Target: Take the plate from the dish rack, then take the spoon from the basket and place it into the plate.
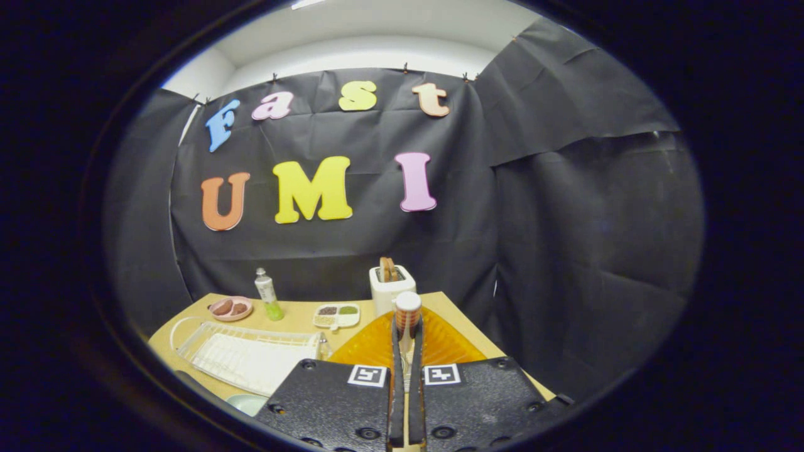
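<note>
On the near left, the dish rack (245, 355) stood with no plate in its wires. A pale green plate (247, 403) lay on the table just in front of it, so I judged the first step done. To the right, my gripper (407, 328) had its fingers drawn almost together over the orange basket (374, 346). A pale sliver (407, 370) in the slit could have been the spoon, but I could not tell whether it was gripped. Placing the spoon in the plate was still to do.

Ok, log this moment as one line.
claw: shut on spoon | position: over basket | plate: by rack, no spoon yet
</note>
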{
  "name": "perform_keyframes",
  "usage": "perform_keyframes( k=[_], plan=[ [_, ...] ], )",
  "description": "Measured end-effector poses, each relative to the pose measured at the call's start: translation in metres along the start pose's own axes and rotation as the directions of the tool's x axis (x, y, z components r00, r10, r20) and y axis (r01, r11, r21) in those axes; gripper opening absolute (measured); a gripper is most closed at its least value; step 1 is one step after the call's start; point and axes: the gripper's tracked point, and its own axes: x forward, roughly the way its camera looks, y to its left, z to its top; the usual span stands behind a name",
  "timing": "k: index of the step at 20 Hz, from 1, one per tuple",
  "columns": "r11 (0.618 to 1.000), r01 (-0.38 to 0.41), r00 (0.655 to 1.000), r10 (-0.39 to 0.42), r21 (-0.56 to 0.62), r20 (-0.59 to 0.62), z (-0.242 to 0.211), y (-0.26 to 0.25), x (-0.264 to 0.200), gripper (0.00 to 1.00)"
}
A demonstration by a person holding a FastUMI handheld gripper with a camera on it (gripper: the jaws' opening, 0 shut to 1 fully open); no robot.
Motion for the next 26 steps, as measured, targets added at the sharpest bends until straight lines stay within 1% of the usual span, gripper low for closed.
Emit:
perform_keyframes(
  k=[3,5,11,14,18,21,26],
  plan=[
    [0.997,-0.067,0.998,0.066,-0.032,-0.021,-0.018,0.040,-0.029,0.08],
    [0.993,-0.112,0.993,0.110,-0.032,-0.051,-0.037,0.064,-0.044,0.08],
    [0.982,-0.185,0.975,0.181,-0.021,-0.125,-0.098,0.118,-0.066,0.08],
    [0.977,-0.209,0.969,0.201,-0.044,-0.146,-0.122,0.141,-0.069,0.08],
    [0.967,-0.254,0.951,0.247,-0.014,-0.189,-0.148,0.172,-0.069,0.08],
    [0.960,-0.279,0.931,0.263,-0.027,-0.252,-0.176,0.192,-0.064,0.08],
    [0.953,-0.301,0.907,0.297,0.034,-0.298,-0.192,0.210,-0.058,0.08]
  ],
)
